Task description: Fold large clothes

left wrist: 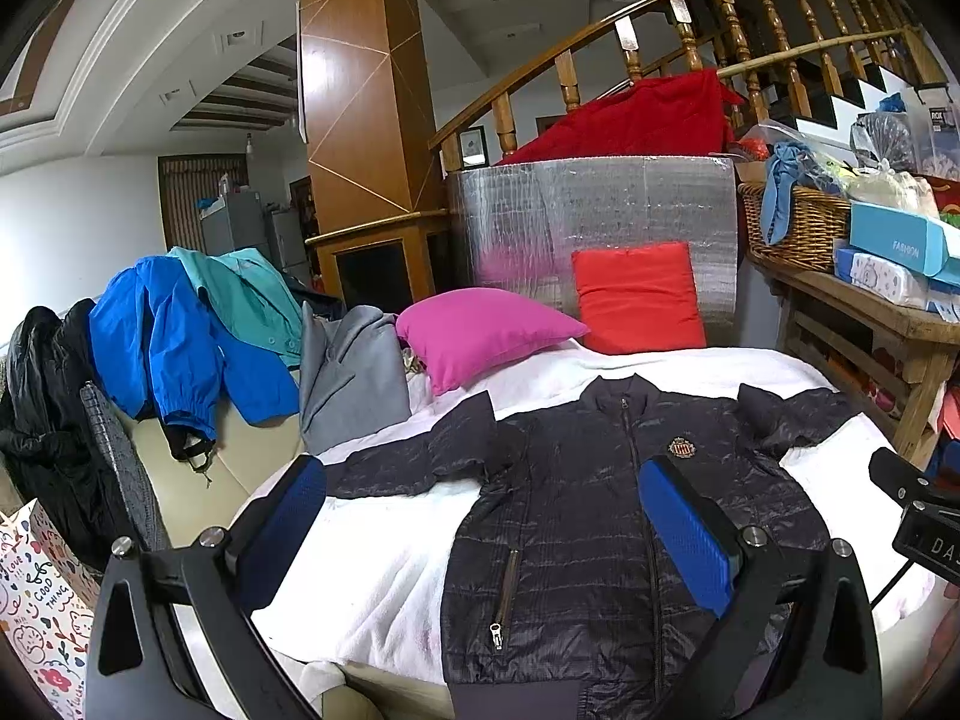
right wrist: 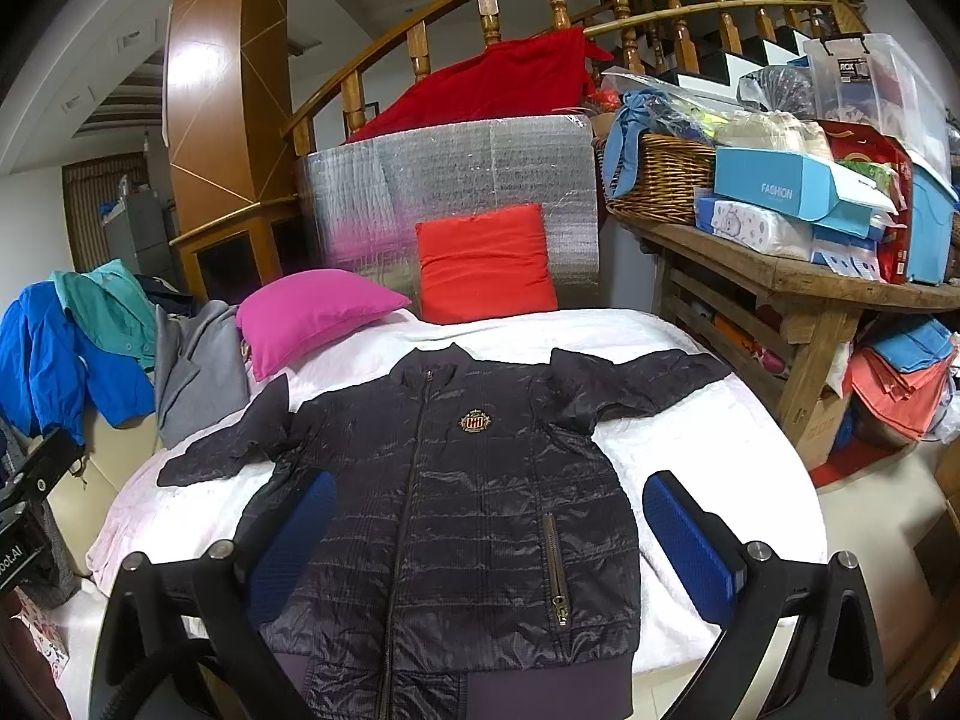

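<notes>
we see the jacket (right wrist: 468, 498) spread front-up on the white blanket (right wrist: 708, 438) over the bed, zip closed, collar pointing away from us toward the pink pillow (right wrist: 312, 318) and the red pillow (right wrist: 486, 264), hem at the near edge. its long axis runs straight out from both claws; the sleeves stretch out to either side and slant slightly.

our left claw (left wrist: 480, 528) hangs above the lower body of the jacket, jaws wide, nothing between them and no pad touching cloth. our right claw (right wrist: 492, 534) is the same: wide, empty, hovering over the hem end. we judge the left claw the nearer to the sleeve on its side and the right claw the nearer to the other sleeve, so a first fold of the sleeves inward would suit one claw per side.

the hem falls below the frame in both views and partly behind the claw bodies. the left cuff tucks under the pink pillow's shadow, hard to make out. the back of the jacket is hidden, so we cannot tell whether it lies flat beneath.
</notes>
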`<state>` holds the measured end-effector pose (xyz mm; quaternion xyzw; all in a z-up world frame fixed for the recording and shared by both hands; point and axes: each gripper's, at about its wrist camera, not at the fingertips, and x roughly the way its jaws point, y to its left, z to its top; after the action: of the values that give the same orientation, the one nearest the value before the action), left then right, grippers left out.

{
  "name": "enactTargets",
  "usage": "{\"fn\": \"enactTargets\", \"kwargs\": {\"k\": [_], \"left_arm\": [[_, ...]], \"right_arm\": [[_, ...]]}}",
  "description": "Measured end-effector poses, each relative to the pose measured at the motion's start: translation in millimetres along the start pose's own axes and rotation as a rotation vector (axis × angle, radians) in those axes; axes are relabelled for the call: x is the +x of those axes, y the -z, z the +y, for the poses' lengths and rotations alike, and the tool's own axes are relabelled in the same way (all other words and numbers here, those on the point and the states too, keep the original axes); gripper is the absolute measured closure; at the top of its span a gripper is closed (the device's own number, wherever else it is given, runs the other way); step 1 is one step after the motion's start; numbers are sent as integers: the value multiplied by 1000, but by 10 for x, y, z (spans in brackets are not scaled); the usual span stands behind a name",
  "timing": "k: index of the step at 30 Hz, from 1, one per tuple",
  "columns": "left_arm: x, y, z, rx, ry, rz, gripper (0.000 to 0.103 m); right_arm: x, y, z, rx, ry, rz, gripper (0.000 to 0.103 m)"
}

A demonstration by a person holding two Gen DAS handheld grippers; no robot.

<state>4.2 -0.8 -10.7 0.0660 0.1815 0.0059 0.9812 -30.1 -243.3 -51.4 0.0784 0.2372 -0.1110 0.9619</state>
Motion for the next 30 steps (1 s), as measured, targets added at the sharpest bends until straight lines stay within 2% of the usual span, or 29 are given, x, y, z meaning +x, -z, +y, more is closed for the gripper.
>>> {"fn": "enactTargets", "kwargs": {"k": [30], "left_arm": [[71, 55, -6, -2, -6, 25, 0]], "right_arm": [[71, 67, 11, 1, -7, 27, 0]]}}
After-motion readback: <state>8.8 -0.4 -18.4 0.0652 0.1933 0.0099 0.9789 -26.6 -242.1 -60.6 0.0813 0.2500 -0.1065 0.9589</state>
